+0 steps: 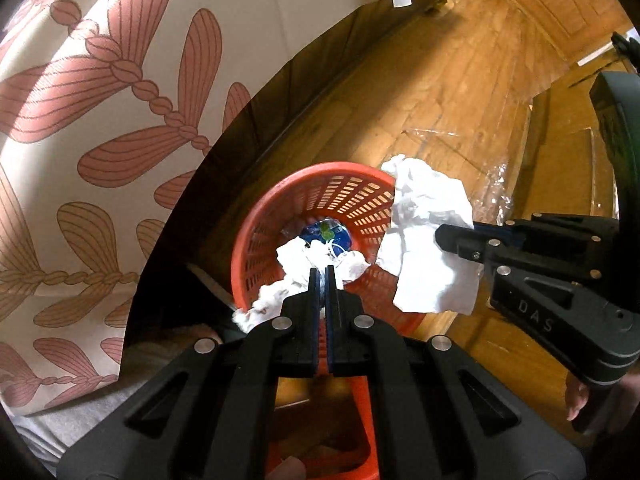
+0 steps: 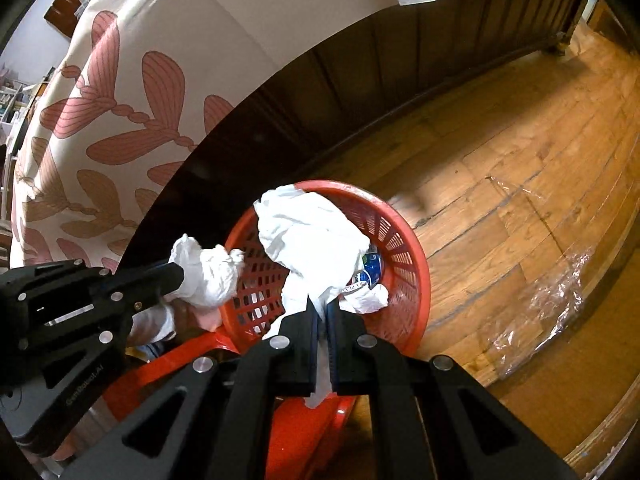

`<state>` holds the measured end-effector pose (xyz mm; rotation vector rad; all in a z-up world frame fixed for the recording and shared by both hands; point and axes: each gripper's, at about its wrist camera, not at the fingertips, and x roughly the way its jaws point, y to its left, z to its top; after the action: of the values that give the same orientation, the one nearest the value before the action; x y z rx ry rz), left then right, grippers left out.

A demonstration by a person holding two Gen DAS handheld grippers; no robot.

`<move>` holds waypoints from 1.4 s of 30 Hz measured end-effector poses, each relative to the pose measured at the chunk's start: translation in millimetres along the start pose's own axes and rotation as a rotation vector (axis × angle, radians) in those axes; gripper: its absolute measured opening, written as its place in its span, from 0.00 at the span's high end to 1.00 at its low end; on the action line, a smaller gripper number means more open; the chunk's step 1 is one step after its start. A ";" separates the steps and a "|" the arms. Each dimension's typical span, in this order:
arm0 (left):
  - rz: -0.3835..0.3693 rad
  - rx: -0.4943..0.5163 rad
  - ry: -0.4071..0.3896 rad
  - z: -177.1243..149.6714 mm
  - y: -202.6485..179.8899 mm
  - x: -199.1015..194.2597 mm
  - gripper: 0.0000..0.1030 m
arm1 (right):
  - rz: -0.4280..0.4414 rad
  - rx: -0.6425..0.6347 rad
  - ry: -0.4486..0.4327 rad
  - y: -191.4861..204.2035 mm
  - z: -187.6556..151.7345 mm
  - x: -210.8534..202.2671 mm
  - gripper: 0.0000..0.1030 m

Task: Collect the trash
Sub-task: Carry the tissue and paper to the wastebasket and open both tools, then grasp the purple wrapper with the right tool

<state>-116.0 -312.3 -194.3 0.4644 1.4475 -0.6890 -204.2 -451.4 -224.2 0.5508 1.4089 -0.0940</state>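
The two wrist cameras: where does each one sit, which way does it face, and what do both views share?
Left wrist: sits on the left hand-held gripper, faces down into the red basket; its fingers pinch a crumpled tissue; the right hand-held gripper enters from the right.
Right wrist: sits on the right hand-held gripper, faces the same basket; its fingers pinch a white paper; the left hand-held gripper shows at left.
Shared: basket, both papers, wooden floor, patterned cloth.

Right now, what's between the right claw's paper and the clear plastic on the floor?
Left wrist view: only bare wood floor between the crumpled paper in the right claw and the clear plastic wrap.
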 end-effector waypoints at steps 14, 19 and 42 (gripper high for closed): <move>0.060 -0.017 -0.072 6.6 7.8 -21.3 0.45 | -0.052 0.006 -0.039 -4.0 5.8 -28.7 0.38; 0.112 -0.063 -0.122 4.1 17.7 -40.6 0.45 | -0.102 0.004 -0.089 -3.7 15.4 -55.6 0.38; 0.430 -0.598 -0.714 -89.2 285.4 -245.6 0.21 | 0.094 -0.658 -0.471 351.6 231.4 -114.2 0.38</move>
<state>14.4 -9.0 7.5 0.0309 0.7702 -0.0309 119.1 -270.9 6.2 0.0336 0.8761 0.2933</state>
